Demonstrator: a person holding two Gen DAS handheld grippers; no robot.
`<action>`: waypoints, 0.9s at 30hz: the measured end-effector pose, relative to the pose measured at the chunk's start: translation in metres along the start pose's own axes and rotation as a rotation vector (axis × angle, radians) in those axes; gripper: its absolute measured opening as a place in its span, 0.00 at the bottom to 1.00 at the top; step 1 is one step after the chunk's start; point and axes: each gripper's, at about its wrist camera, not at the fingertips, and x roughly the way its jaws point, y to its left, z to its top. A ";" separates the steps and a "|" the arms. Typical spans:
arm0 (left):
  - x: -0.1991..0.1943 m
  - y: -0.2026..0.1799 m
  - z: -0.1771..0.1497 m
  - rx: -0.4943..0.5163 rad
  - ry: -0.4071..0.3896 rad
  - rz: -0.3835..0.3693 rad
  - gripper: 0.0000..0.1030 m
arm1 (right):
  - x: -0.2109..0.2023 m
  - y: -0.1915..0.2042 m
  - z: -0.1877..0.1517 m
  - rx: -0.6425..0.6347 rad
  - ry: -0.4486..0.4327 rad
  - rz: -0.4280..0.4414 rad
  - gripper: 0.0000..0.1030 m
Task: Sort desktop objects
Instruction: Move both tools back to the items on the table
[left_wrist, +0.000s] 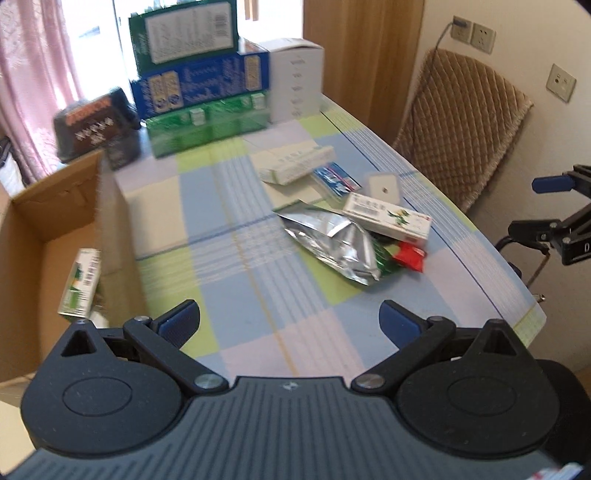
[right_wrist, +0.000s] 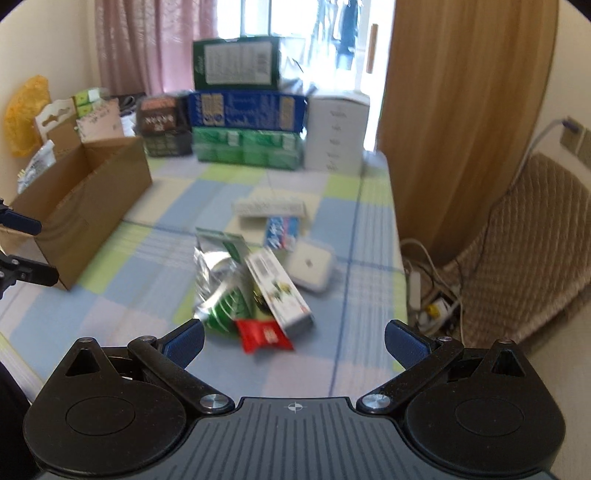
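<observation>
You held the left gripper (left_wrist: 290, 319) wide open, empty, over the checked tablecloth (left_wrist: 229, 258). Right gripper (right_wrist: 293, 338) also spread wide, nothing in it, just short of the red packet (right_wrist: 264, 334). Pile w/ foil pouch (left_wrist: 330, 240) & white-green box (left_wrist: 388, 218) sat mid-table. One small box (left_wrist: 81, 282) was already in the cardboard box (left_wrist: 55, 206) at left.

Motion blur smears the stacked boxes (left_wrist: 201, 79), print unreadable; the cardboard box (left_wrist: 48, 236) runs off the frame's left edge.
</observation>
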 end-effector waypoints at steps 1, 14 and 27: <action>0.006 -0.004 0.000 -0.001 0.008 -0.007 0.99 | 0.002 -0.003 -0.003 0.004 0.007 0.001 0.98; 0.073 -0.031 0.008 -0.019 0.088 -0.045 0.98 | 0.045 -0.028 -0.020 0.007 0.062 0.041 0.98; 0.145 -0.038 0.035 -0.134 0.128 -0.135 0.97 | 0.106 -0.022 -0.001 -0.182 0.114 0.134 0.98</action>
